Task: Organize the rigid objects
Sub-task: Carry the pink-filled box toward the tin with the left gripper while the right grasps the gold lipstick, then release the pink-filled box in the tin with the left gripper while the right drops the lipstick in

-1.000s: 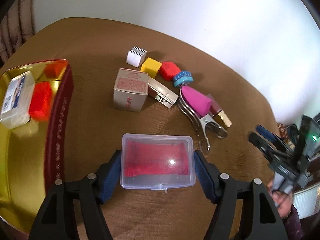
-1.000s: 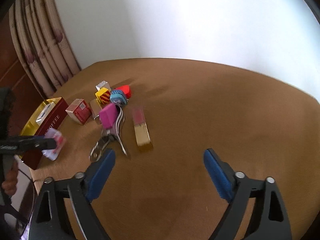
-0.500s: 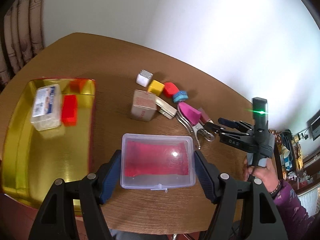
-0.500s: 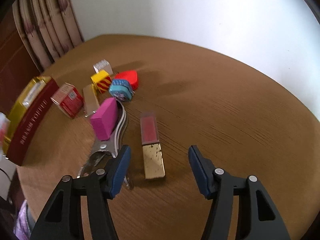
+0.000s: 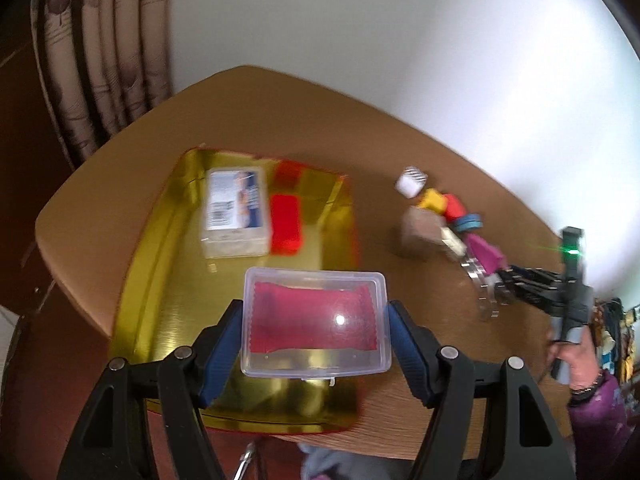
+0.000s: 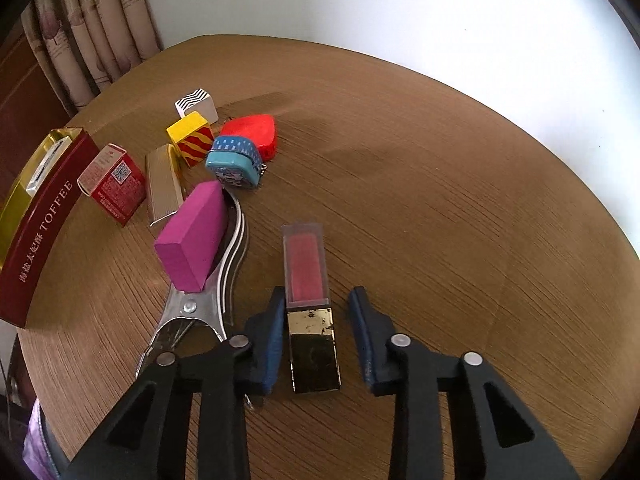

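Note:
My left gripper [image 5: 315, 320] is shut on a clear plastic box [image 5: 314, 280] with red cloth inside, held above the near part of the gold tray [image 5: 160, 280]. In the tray lie a white labelled box [image 5: 236, 208] and a red block [image 5: 285, 224]. My right gripper [image 6: 316, 296] is low over the table and its jaws are closing around a red lip-gloss tube [image 6: 306, 264] with a gold cap. The left pad is at the tube's side, and a gap shows at the right pad. The left wrist view shows that gripper [image 5: 516, 276] at the far right.
Left of the tube lie a magenta block [image 6: 192, 232] on a metal clip [image 6: 200, 312], a blue tape measure [image 6: 234, 160], a red case [image 6: 252, 132], a yellow cube [image 6: 190, 138], a white zigzag cube [image 6: 196, 104], a red carton [image 6: 112, 184] and a ribbed metal case [image 6: 162, 184]. The tray's red wall [image 6: 36, 236] stands beyond them.
My left gripper has carried the clear box up and left, from the bare table to over the tray. My right gripper has come down onto the tube and its jaws have narrowed around it.

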A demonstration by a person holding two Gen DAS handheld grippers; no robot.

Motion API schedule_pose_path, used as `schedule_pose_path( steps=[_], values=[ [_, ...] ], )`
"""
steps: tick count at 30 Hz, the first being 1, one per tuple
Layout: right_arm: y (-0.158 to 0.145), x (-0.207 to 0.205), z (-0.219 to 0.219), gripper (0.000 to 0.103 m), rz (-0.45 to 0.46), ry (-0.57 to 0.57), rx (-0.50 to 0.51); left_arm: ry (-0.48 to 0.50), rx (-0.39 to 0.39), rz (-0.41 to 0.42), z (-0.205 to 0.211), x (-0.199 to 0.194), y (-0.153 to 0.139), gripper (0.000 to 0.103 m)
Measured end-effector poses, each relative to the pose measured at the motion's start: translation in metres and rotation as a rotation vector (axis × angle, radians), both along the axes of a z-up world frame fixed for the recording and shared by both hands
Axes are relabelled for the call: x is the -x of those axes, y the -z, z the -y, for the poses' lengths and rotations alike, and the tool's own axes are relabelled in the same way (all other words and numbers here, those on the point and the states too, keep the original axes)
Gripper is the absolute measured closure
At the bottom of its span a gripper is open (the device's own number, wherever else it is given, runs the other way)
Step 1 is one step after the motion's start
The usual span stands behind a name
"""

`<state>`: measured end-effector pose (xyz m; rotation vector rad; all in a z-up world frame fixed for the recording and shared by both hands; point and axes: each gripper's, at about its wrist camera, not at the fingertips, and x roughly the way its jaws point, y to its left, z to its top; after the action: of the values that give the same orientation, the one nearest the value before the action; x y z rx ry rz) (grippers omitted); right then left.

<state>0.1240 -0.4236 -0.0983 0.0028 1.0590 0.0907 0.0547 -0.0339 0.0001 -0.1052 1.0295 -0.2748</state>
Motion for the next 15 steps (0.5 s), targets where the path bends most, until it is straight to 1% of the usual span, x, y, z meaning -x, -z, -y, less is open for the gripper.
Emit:
schedule_pose_path(
  steps=[2,8,10,11,13,15],
  values=[
    [-0.001,0.002,0.004,0.084,0.0,0.013,-0.01,-0.018,-0.022,-0.016,-0.005,-0.005,0.008,0.031],
    [0.0,0.003,0.015,0.084,-0.01,0.04,-0.053,-0.064,-0.12,-0.029,-0.016,-0.031,0.037,0.031],
    [0.0,0.004,0.015,0.084,-0.009,0.044,-0.053,-0.082,-0.138,-0.019,-0.017,-0.038,0.041,0.031],
    [0.0,0.005,0.016,0.084,-0.01,0.047,-0.058,-0.076,-0.144,-0.016,-0.016,-0.042,0.043,0.031],
    [0.0,0.005,0.016,0.084,-0.01,0.056,-0.073,-0.09,-0.205,-0.009,-0.015,-0.049,0.047,0.031],
    [0.0,0.004,0.018,0.084,-0.012,0.065,-0.089,-0.088,-0.243,-0.003,-0.012,-0.051,0.047,0.031]
  ],
)
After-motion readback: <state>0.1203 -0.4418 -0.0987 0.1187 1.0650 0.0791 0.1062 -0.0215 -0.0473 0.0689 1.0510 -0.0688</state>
